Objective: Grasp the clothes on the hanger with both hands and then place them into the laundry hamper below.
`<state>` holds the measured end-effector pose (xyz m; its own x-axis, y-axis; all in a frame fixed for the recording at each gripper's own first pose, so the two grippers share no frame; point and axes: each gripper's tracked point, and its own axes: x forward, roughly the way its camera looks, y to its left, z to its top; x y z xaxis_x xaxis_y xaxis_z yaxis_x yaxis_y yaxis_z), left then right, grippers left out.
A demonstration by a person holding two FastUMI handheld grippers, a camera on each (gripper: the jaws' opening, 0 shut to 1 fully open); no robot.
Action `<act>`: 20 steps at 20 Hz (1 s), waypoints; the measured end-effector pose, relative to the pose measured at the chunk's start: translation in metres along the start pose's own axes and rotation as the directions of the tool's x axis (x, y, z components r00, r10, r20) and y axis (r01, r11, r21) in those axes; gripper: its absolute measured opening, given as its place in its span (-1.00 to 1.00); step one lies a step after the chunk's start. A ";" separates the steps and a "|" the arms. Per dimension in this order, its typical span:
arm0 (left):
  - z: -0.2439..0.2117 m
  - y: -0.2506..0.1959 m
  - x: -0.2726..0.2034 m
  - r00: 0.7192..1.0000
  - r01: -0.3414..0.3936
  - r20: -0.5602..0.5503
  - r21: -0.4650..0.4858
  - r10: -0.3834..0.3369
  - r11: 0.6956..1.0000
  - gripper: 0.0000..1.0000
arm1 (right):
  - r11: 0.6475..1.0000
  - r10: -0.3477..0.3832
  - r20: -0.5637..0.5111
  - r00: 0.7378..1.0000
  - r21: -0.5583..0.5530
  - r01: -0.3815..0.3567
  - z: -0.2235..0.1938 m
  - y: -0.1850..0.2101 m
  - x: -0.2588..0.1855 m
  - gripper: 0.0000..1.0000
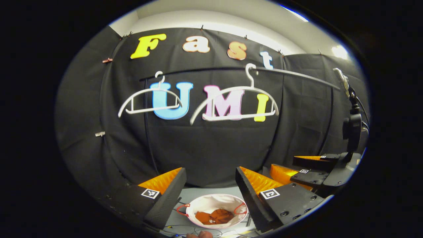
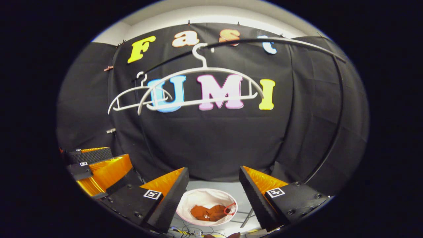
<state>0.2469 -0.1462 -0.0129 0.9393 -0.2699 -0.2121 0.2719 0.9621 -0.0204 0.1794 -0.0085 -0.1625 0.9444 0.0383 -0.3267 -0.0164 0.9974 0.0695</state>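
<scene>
In the left gripper view, the left gripper (image 1: 210,188) at the bottom of the frame is spread wide, pinching nothing. Low centre, the rust-brown garment (image 1: 214,216) lies inside the white laundry hamper (image 1: 228,200). Two bare white hangers (image 1: 235,102) hang on the rail (image 1: 297,74) above. In the right gripper view, the right gripper (image 2: 213,188) is likewise spread and empty.

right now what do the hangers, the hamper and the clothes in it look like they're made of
Hangers: probably white plastic, moulded and smooth with thin bars, hooked on a dark rail.
Hamper: looks like soft white fabric, with a limp wrinkled wall and red handles.
Clothes: rust-brown cloth, crumpled in folds; the fibre cannot be told.
</scene>
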 end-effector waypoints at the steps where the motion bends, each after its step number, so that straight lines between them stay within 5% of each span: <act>1: 0.019 0.002 -0.007 0.999 0.000 0.036 0.005 0.000 1.000 0.83 | 1.000 -0.006 0.027 1.000 0.002 0.006 0.013 0.000 -0.006 0.97; 10: 0.128 -0.007 -0.059 0.972 0.009 0.235 0.074 -0.026 0.997 0.83 | 0.998 -0.050 0.249 0.967 -0.012 0.055 0.115 0.011 -0.061 0.96; 20: 0.153 0.005 -0.109 0.949 -0.104 0.304 0.047 0.085 0.993 0.89 | 0.997 -0.032 0.354 0.935 -0.053 0.054 0.159 0.014 -0.102 0.96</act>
<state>0.1781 -0.1184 0.1596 0.9781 -0.1857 0.0937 0.1819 0.9822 0.0475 0.1347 -0.0077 0.0214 0.9995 -0.0170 0.0263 0.0169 0.9999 0.0023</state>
